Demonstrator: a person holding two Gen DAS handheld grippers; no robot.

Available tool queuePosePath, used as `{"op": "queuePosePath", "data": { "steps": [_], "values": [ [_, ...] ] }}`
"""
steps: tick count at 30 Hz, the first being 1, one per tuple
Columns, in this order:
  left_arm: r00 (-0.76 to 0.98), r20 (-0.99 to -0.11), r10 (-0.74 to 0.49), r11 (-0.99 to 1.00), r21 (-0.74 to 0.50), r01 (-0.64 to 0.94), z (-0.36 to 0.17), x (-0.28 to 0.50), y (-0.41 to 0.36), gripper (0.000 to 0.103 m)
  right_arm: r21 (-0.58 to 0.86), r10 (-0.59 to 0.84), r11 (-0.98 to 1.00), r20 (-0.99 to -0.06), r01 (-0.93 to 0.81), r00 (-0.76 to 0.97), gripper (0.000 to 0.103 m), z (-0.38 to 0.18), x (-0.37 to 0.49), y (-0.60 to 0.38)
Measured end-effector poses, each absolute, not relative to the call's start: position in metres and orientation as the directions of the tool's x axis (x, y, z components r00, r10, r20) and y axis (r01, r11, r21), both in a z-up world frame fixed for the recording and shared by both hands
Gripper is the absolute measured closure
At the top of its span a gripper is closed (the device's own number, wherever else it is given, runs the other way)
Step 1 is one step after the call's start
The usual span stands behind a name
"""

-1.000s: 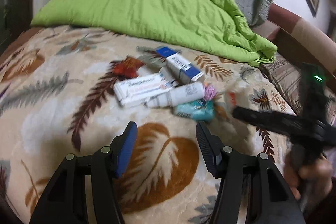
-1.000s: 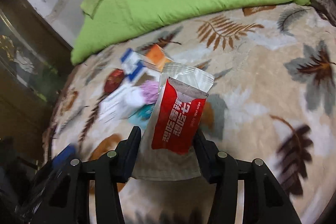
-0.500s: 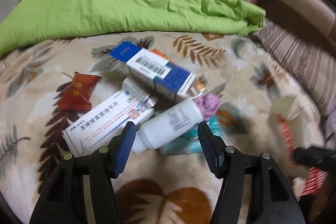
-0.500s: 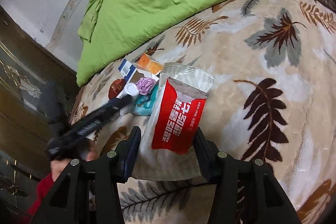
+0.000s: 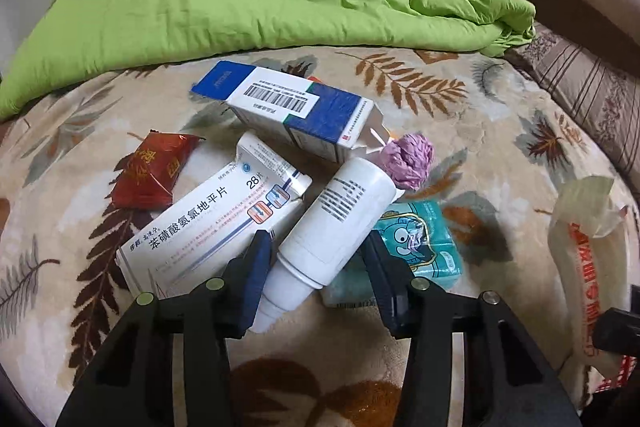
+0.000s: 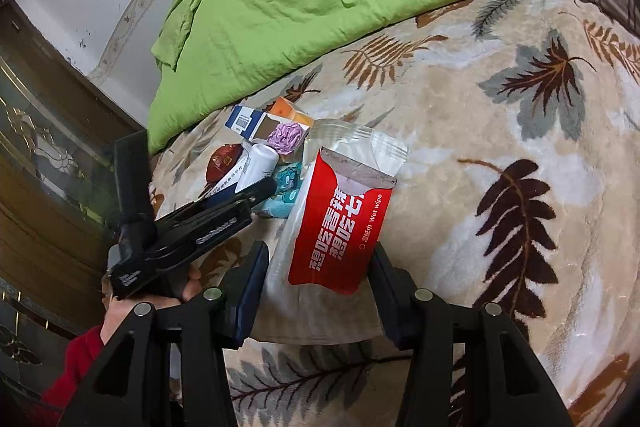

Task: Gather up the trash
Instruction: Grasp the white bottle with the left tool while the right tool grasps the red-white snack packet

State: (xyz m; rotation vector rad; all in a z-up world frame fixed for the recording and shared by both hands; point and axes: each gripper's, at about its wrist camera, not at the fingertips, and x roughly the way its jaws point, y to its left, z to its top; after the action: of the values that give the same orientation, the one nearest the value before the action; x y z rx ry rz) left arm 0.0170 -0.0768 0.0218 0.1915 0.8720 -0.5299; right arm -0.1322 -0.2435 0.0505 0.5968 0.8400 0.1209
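Left tongs [image 5: 316, 263] straddle the white bottle [image 5: 336, 223], their jaws just having been closing, the left pad at its neck; a firm grip cannot be told. To their left lies a white medicine box [image 5: 208, 227], to their right a teal tissue pack [image 5: 420, 247]. Right tongs [image 6: 318, 283] are clamped on the red wet-wipe packet [image 6: 340, 227], above the leaf-patterned bed [image 6: 480, 131].

The black plastic left gripper [image 5: 316, 267] is showing two forked arms studded with round silver-green screw heads, each ending in a dark blue ribbed pad. The matching black right gripper [image 6: 318, 277] is wearing the same screws and blue pads. In the right wrist view, pale lettering is running along the left gripper's side, and a red sleeve [image 6: 76, 359] is covering the person's left arm.
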Motion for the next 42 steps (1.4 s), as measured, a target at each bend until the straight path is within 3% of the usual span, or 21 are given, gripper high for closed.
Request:
{"op": "queuePosePath", "data": {
  "steps": [3, 5, 10, 19, 24, 42],
  "values": [
    [0.53, -0.77, -0.355, 0.871, -0.066, 0.487, 0.026, 0.01, -0.07, 0.069, 0.522, 0.318, 0.845, -0.67, 0.121, 0.671, 0.049, 0.052, -0.131, -0.239],
    [0.524, -0.774, -0.357, 0.88, -0.09, 0.466, 0.029, 0.003, -0.061, 0.071, 0.513, 0.314, 0.85, -0.672, 0.116, 0.67, 0.049, 0.052, -0.131, -0.238],
    [0.548, -0.752, -0.366, 0.886, -0.102, 0.452, 0.043, -0.034, -0.042, 0.072, 0.464, 0.301, 0.881, -0.699, 0.091, 0.649, 0.049, 0.052, -0.126, -0.224],
    [0.53, -0.742, -0.41, 0.905, -0.26, 0.337, 0.054, -0.094, 0.011, 0.072, 0.291, 0.261, 0.956, -0.769, -0.044, 0.584, 0.049, 0.05, -0.117, -0.174],
    [0.59, -0.728, -0.348, 0.937, -0.242, 0.254, 0.049, -0.094, 0.022, 0.072, 0.212, 0.23, 0.973, -0.816, -0.095, 0.53, 0.049, 0.037, -0.109, -0.15],
    [0.666, -0.687, -0.289, 0.955, -0.156, 0.254, 0.056, -0.1, 0.016, 0.072, 0.295, 0.232, 0.955, -0.712, -0.017, 0.662, 0.048, 0.06, -0.119, -0.164]
  ]
}}
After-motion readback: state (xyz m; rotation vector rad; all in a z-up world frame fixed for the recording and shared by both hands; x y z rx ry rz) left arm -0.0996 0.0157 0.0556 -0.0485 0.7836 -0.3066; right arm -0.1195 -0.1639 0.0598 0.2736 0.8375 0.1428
